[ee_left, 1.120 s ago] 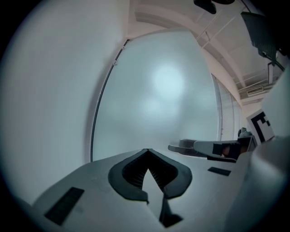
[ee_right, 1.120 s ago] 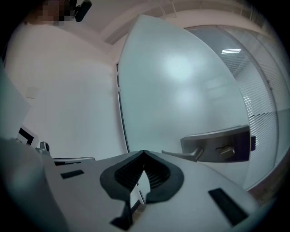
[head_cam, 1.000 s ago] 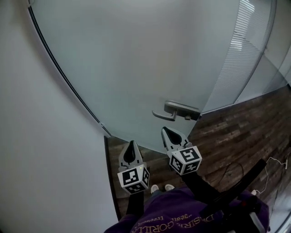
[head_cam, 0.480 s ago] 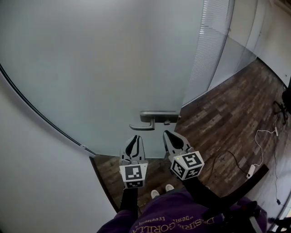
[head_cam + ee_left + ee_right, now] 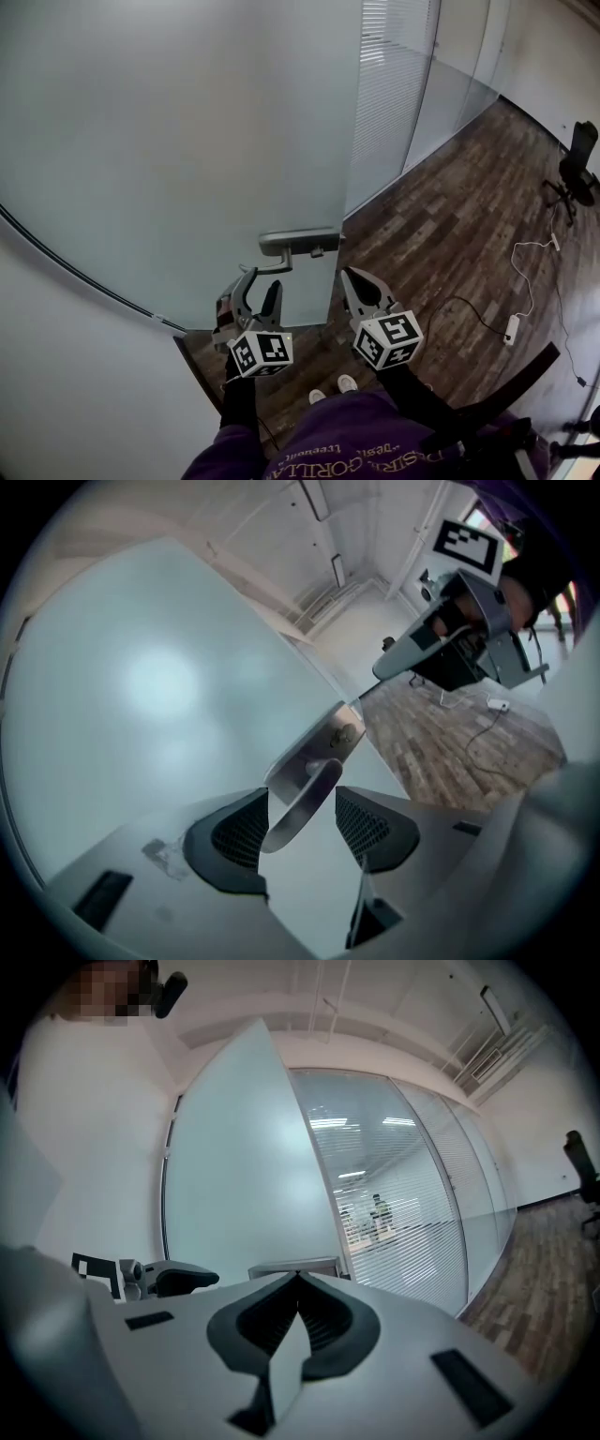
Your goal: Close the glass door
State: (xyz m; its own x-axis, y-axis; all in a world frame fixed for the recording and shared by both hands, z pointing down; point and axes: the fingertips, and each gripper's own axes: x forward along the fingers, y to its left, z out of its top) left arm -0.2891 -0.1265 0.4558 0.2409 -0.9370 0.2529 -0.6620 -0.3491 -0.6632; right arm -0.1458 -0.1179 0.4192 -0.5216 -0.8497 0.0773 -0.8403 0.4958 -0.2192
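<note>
In the head view the glass door point(image 5: 187, 141) stands ajar, its handle point(image 5: 298, 242) just ahead of the left gripper point(image 5: 255, 298) and right gripper point(image 5: 361, 292). In the left gripper view the jaws, just opened wide, straddle the handle without pinching it. In the right gripper view the jaws sit together, empty, so the closing seems wholly left to do.

The glass door point(image 5: 187, 141) stands before me, its handle point(image 5: 295, 242) near its right edge. The handle's lever lies between the jaws of my left tongs point(image 5: 260, 287), which have just been opening. My right tongs point(image 5: 350, 276) sit to their right, past the door's edge, above the floor point(image 5: 450, 225). A chair point(image 5: 572, 173) stands far right.
</note>
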